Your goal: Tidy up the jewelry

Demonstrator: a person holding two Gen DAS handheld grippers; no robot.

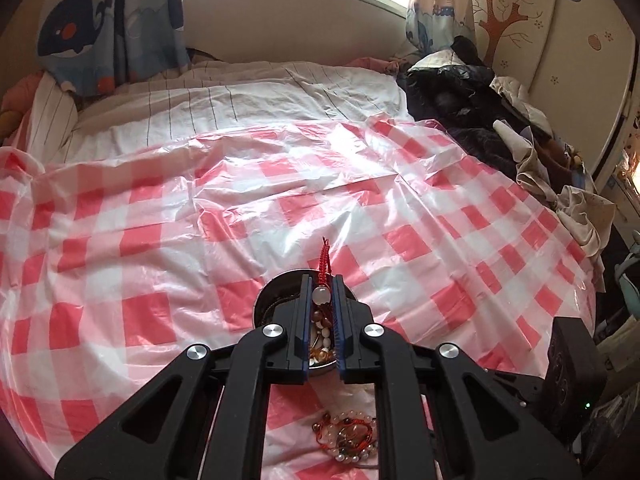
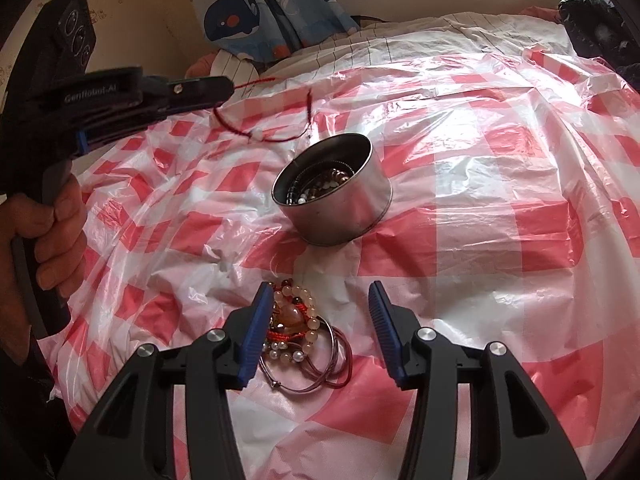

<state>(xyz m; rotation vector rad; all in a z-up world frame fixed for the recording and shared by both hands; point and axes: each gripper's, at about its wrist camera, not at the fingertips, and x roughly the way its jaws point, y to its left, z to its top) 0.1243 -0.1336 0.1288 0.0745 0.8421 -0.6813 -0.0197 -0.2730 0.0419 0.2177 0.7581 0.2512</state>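
My left gripper (image 1: 322, 295), jaws clenched on a red cord bracelet (image 1: 325, 258) with a pale bead, hangs above the metal tin (image 2: 334, 190) of jewelry on the bed's checked plastic sheet (image 2: 480, 208); my right gripper (image 2: 316, 334), jaws released, straddles part of the bracelet pile (image 2: 304, 336) lying near the tin

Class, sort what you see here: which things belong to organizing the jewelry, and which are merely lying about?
Belongs to the job:
- red cord bracelet in left tool
- metal tin
- bracelet pile
- right tool

Lying about:
- whale curtain
- dark clothes
- checked plastic sheet
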